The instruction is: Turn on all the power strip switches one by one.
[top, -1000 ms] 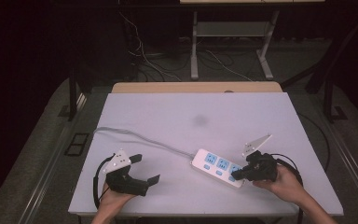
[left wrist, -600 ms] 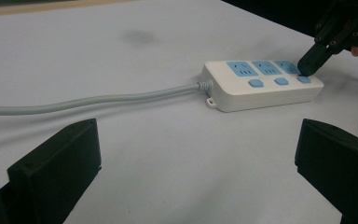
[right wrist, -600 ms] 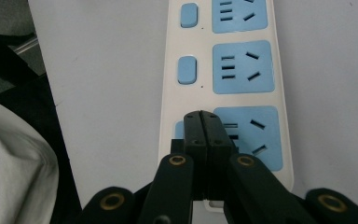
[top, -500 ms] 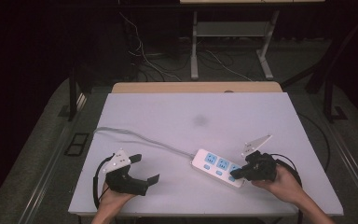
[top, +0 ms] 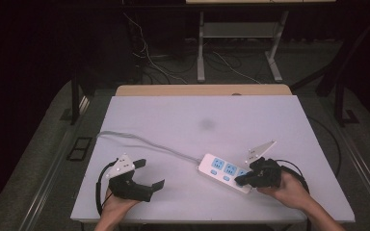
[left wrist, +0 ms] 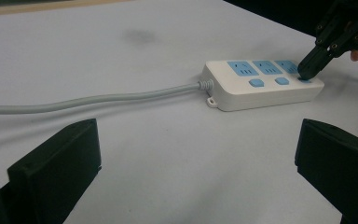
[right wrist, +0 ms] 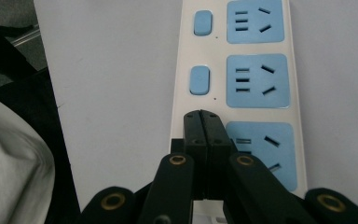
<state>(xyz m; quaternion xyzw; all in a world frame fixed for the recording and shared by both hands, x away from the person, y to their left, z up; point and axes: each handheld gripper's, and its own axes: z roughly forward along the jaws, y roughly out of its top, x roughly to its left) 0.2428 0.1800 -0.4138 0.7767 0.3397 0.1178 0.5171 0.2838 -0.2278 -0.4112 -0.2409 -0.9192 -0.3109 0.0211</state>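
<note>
One white table (top: 183,125), bare across most of its top. One white power strip (top: 225,172) lying flat at the near right of it, carrying three blue sockets (right wrist: 256,80) and three blue rocker switches (right wrist: 199,80), one beside each socket; one grey cable (top: 144,141) trailing from its left end to the table's left edge. Two hand-held grippers: right gripper (top: 241,180), jaws pressed together with nothing between them, tips resting on the switch at the strip's right end; left gripper (top: 149,175), jaws spread wide and empty, low over the near left of the table, well apart from the strip.
</note>
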